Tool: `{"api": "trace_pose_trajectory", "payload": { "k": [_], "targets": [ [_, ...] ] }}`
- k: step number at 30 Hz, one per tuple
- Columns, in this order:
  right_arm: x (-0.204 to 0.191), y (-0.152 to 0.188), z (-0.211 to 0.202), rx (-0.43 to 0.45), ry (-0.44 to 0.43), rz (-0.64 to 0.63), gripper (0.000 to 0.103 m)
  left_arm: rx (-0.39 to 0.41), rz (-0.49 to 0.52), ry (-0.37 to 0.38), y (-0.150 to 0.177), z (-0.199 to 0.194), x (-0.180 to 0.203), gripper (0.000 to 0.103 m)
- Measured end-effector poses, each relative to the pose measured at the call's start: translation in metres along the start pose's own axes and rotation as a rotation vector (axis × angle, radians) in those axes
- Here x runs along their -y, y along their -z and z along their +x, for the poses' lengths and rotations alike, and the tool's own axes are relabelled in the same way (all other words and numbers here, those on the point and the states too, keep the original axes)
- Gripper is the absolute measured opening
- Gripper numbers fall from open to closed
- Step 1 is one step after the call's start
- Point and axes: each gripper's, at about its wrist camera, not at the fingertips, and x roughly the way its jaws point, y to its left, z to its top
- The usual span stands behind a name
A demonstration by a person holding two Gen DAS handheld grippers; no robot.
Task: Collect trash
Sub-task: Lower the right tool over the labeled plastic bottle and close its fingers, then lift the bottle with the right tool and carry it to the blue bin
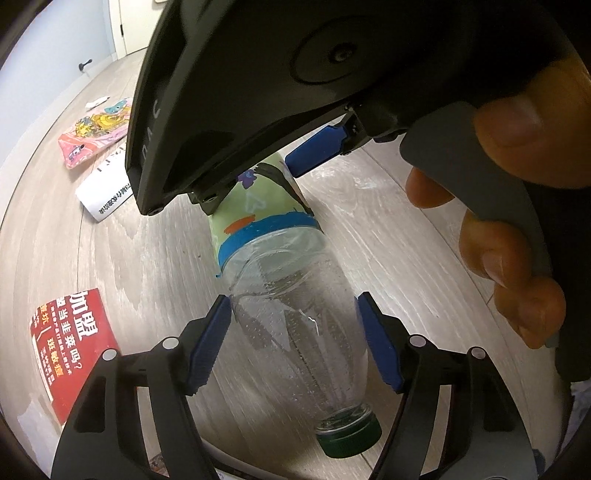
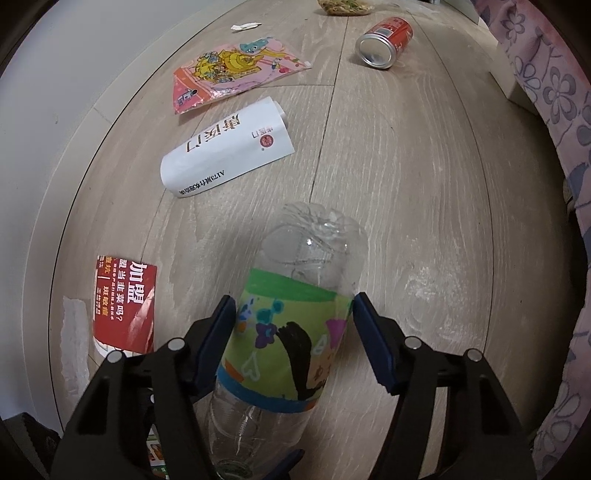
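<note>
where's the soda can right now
The soda can shows only in the right wrist view, lying on its side on the wood floor at the upper right, beyond the white leaflet and right of the pink wrapper.

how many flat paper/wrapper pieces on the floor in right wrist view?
4: red flyer left of the bottle, white curled sheet beyond it, pink cartoon wrapper farther back, small white scrap near the top. Others may be out of view.

The bottle (image 2: 295, 317) lies on the floor (image 2: 424, 184) between both grippers' fingers. Left of it sits a leaflet (image 2: 125, 302), beyond it a rolled paper (image 2: 229, 151), then a wrapper (image 2: 232, 70), and a can (image 2: 384, 42) far right.
</note>
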Motion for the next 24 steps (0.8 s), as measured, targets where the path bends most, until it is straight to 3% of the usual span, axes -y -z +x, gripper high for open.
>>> {"api": "trace_pose_trajectory", "payload": {
  "k": [14,18,24],
  "targets": [
    [0.006,-0.010,-0.029,0.050,-0.034,0.043,0.062,0.044,0.031,-0.014,-0.011,-0.040,0.008,0.066],
    [0.004,-0.019,-0.063,0.064,-0.037,0.055,0.062,0.045,0.047,-0.011,-0.030,-0.074,0.016,0.066],
    [-0.003,-0.039,-0.151,0.090,-0.053,0.078,0.062,0.044,0.065,-0.013,-0.076,-0.154,0.029,0.066]
  ]
}}
